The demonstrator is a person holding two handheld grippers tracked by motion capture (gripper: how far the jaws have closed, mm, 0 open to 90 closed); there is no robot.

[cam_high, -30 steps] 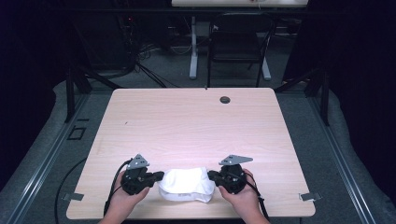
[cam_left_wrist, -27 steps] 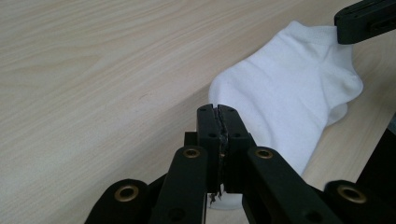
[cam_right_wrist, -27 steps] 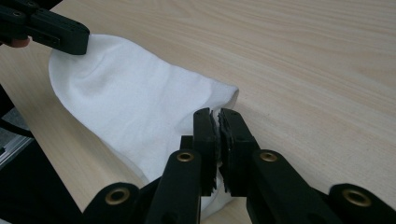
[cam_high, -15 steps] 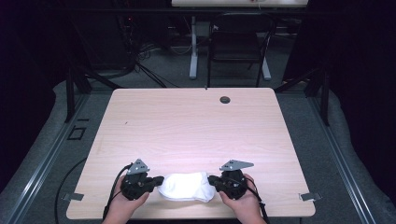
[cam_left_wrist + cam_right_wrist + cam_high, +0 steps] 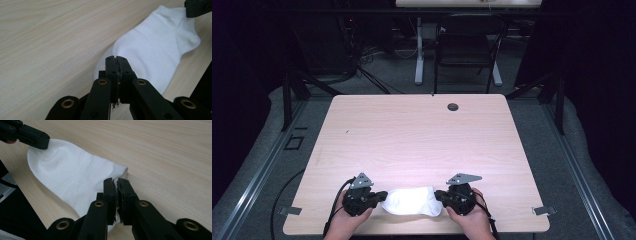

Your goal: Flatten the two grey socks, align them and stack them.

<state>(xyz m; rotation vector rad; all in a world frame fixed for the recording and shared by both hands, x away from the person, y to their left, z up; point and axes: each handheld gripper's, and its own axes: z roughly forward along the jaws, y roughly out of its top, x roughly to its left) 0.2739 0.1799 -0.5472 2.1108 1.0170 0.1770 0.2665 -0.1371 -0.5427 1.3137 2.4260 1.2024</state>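
Sock, white, lies flat at the table's near edge, pinched at one end by the left gripper and at the other by the right gripper, both clamped on fabric, likely to stretch it; farther off sits a small dark hole

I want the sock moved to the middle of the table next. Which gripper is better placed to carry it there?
Neither stands out: the left gripper and right gripper are each shut on an end of the white sock, near the table's front edge. Probably move both together.
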